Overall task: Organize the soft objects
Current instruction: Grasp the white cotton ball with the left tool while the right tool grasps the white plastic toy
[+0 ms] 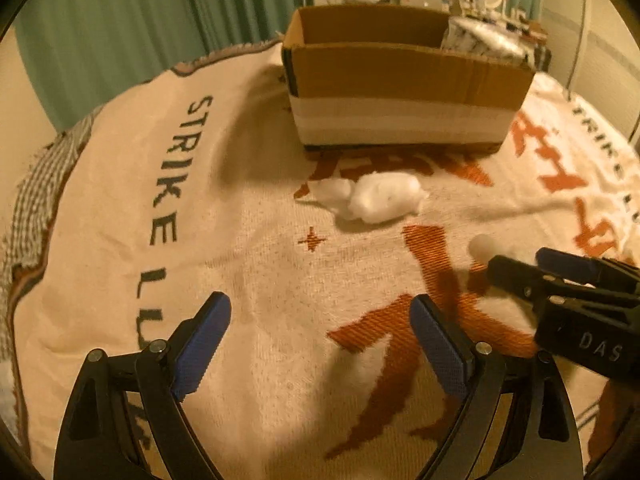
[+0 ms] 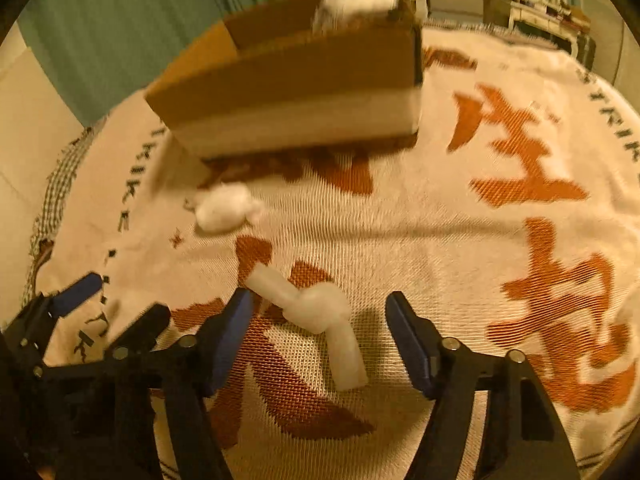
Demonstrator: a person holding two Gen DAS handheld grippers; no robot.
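Note:
A white cotton wad (image 1: 380, 197) lies on the printed blanket in front of the cardboard box (image 1: 400, 92); it also shows in the right wrist view (image 2: 225, 207), with the box (image 2: 296, 80) behind it. A white knotted soft piece (image 2: 316, 312) lies between the open fingers of my right gripper (image 2: 318, 320), which hangs just over it; only its tip (image 1: 482, 246) shows in the left wrist view. My left gripper (image 1: 320, 320) is open and empty above the blanket, left of the right gripper (image 1: 516, 266).
The box holds a silver-white soft item (image 1: 480, 38) at its right end, which also shows in the right wrist view (image 2: 356, 4). The blanket (image 1: 248, 240) covers the surface; a checked cloth (image 1: 32, 196) edges it at left. Green curtain and a cluttered desk stand behind.

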